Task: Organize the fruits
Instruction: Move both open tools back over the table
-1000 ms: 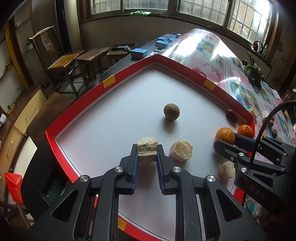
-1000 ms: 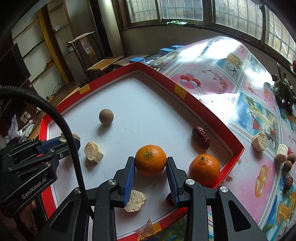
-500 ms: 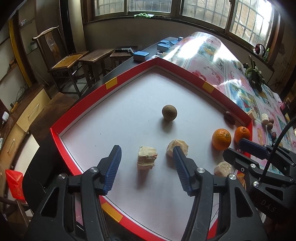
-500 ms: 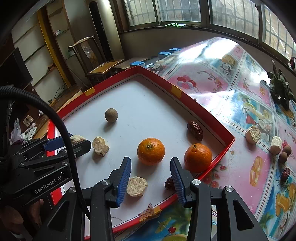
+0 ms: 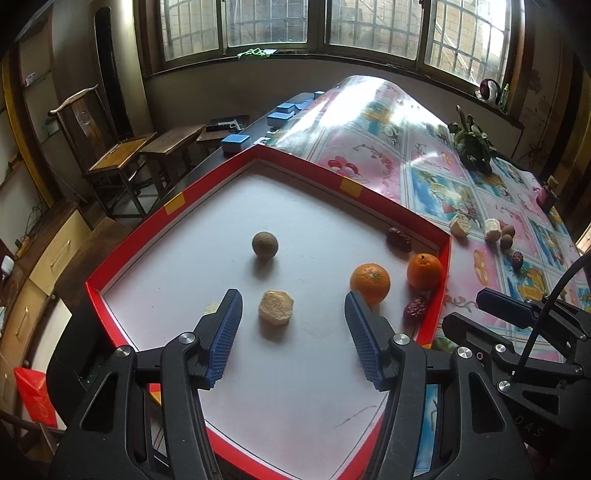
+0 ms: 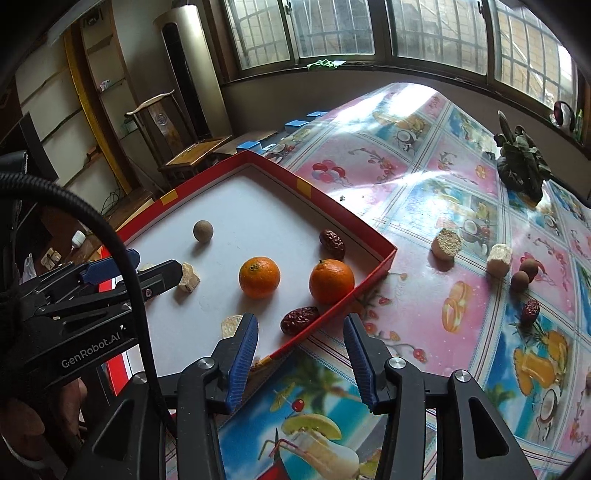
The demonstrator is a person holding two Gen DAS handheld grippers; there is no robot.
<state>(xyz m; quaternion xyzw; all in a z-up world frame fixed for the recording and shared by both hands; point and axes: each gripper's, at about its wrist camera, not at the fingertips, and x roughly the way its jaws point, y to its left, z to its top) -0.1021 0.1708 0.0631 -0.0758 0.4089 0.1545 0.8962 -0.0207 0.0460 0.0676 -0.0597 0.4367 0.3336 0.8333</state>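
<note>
Presently, left to right: left gripper (image 5: 293, 317), jaws apart, holding nothing, a pale chunk (image 5: 275, 307) lying loose between them; red tray (image 5: 258, 154) with brown ball (image 5: 265, 245), two oranges (image 6: 259, 277), two dates; right gripper (image 6: 300, 338), jaws opening, nothing between the pads

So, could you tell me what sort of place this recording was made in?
Probably a lived-in room of an older house, not a lab: a fruit-print tablecloth covers the table, a carved wooden chair stands by the wall, and barred windows run along the back.
</note>
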